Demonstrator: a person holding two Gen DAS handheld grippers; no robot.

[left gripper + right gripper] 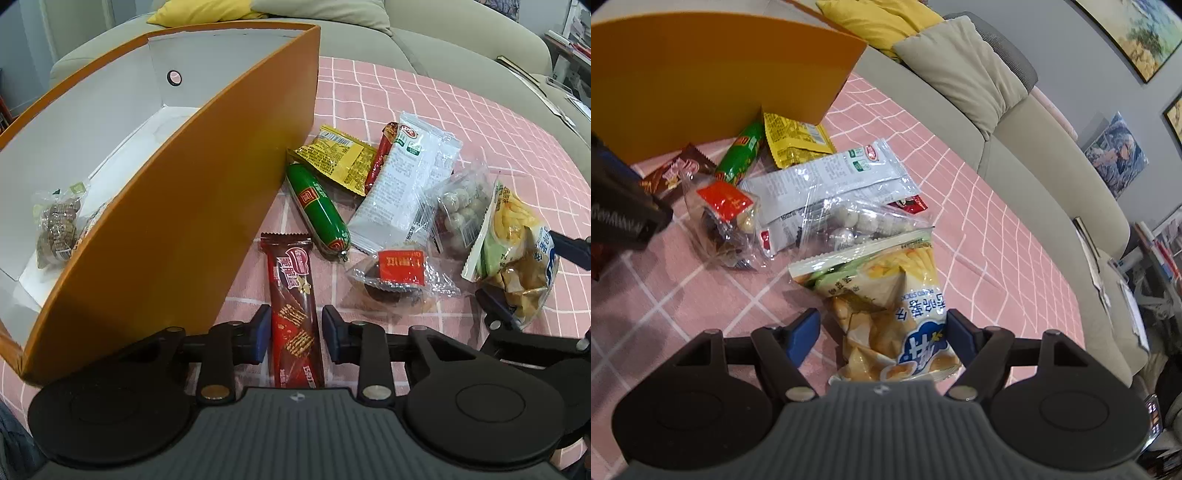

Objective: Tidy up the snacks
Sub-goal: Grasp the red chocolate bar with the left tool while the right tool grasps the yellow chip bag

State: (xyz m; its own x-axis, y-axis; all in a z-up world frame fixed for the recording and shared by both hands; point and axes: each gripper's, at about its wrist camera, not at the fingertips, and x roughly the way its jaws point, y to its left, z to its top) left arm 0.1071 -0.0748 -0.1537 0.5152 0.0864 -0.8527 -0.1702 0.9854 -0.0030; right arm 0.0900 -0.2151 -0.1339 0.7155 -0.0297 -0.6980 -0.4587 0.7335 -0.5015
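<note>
Far left on the pink checked worktop [388,92] stands an orange box [177,229] with a white inside. A clear bag of small brown snacks [57,229] already lies in it, against the near wall.

Just right of the box, the left gripper [293,334] is down over a brown wafer bar [293,306]. The bar lies lengthwise between its blue pads [260,334]; they stand partly apart, a sliver of cloth showing on either side, so nothing is clamped.

Beyond the bar a green sausage [319,214] lies slantwise near the box's corner, with a yellow packet [338,157] behind it, its end tucked close to the box. Next comes a thin red stick [380,157], partly under a long white packet [402,184]. In front of that sits a clear pack with a red label [400,271], and to its right a clear bag of pale round balls [461,210].

Furthest right is the yellow bag of potato sticks [886,306], its top edge touching the bag of balls. The right gripper [882,336] straddles its lower end with the jaws set wide. One pad stands clear of the bag; the other is at its edge, and I cannot tell whether it touches. The bag rests flat on the cloth.

Behind the worktop runs a beige sofa [1015,155] with a yellow cushion [882,22].
</note>
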